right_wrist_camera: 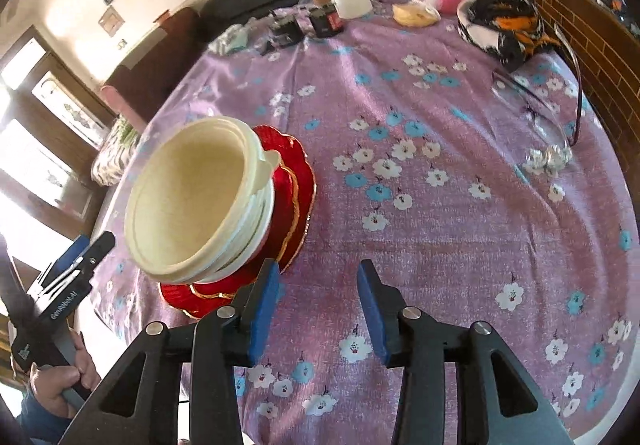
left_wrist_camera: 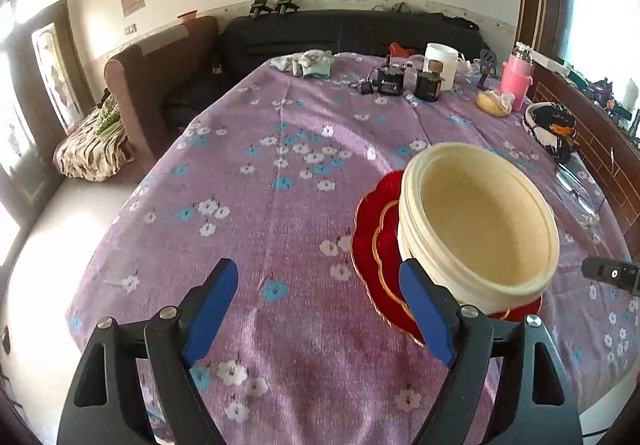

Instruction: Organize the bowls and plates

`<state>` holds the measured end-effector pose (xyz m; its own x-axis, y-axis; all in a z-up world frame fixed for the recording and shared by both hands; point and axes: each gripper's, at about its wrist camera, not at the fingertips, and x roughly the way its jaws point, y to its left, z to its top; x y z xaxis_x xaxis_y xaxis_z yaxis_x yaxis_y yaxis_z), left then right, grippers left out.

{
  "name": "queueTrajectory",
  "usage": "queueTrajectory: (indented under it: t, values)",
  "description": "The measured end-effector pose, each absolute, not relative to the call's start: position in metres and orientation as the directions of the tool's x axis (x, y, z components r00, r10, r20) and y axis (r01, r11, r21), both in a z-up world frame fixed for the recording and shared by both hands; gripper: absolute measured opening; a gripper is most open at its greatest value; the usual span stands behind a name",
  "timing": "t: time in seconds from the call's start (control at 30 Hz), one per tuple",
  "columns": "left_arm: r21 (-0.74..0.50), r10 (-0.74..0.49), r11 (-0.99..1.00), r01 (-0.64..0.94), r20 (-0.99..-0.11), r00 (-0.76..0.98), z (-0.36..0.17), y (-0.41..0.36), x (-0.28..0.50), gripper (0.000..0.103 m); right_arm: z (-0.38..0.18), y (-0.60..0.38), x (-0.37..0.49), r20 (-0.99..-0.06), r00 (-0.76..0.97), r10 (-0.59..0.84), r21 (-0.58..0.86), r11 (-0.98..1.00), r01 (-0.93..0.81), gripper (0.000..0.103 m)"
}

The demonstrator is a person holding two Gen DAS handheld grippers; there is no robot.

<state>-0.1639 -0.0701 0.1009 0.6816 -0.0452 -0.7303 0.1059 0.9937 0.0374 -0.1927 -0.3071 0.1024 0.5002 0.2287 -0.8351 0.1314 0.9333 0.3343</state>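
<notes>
A stack of cream bowls stands on red gold-rimmed plates on the purple flowered tablecloth. My left gripper is open and empty, just left of the stack, its right finger near the bowls' side. In the right wrist view the same bowls sit on the red plates at the left. My right gripper is open and empty, to the right of the stack above bare cloth. The left gripper shows at the far left.
At the table's far end stand a white jar, dark jars, a pink bottle, a bun and a crumpled cloth. A black-white-orange bundle and eyeglasses lie at the right. Sofas stand behind.
</notes>
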Motion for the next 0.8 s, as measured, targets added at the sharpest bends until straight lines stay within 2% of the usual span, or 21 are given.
queueTrajectory:
  t: [0.57,0.8]
  values:
    - [0.087,0.076,0.996,-0.024,-0.668,0.74,0.117,-0.034,-0.211,0.088,0.134,-0.272,-0.183,-0.778,0.559,0.287,0.334,0.942,-0.018,0.046]
    - [0.075,0.091,0.996,-0.055,-0.648,0.756,0.129,-0.016,-0.228,0.099,0.14,-0.238,-0.169,-0.771,0.539,0.338,0.329,0.937,-0.116,0.049]
